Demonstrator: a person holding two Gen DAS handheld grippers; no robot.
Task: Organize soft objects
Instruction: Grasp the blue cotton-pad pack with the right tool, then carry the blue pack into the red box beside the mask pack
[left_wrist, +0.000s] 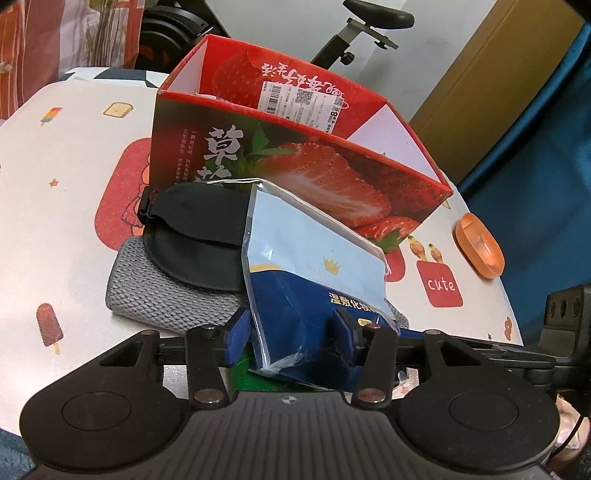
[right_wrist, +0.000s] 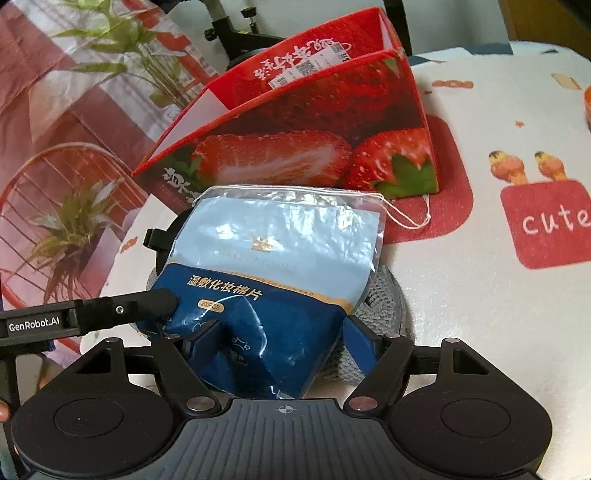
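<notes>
Left wrist view: the cotton pad bag (left_wrist: 314, 280) is pinched at its blue bottom end between the jaws of the left gripper (left_wrist: 291, 332); the film is creased there, so a real hold is judged. The bag is tilted up, its top edge leaning toward the strawberry box (left_wrist: 295, 155), which stands open-topped on the table (left_wrist: 55, 221) just behind. A black eye mask (left_wrist: 195, 236) is seen lying on a grey knitted cloth (left_wrist: 166, 291), both beside and partly under the bag. An orange dish (left_wrist: 480, 243) is well apart, to the right. Right wrist view: the same bag (right_wrist: 273, 266) is seen between the jaws of the right gripper (right_wrist: 280, 339), set fairly wide across its blue end; whether the pads actually press cannot be told. One finger of the left gripper (right_wrist: 155, 301) is pressed into the bag's left side. Judgement: bag is to be lifted into the box. Grip should be kept on the padded bulk, not loose film. The near wall should be cleared fully before lowering, and the drawstring kept from snagging the rim.
</notes>
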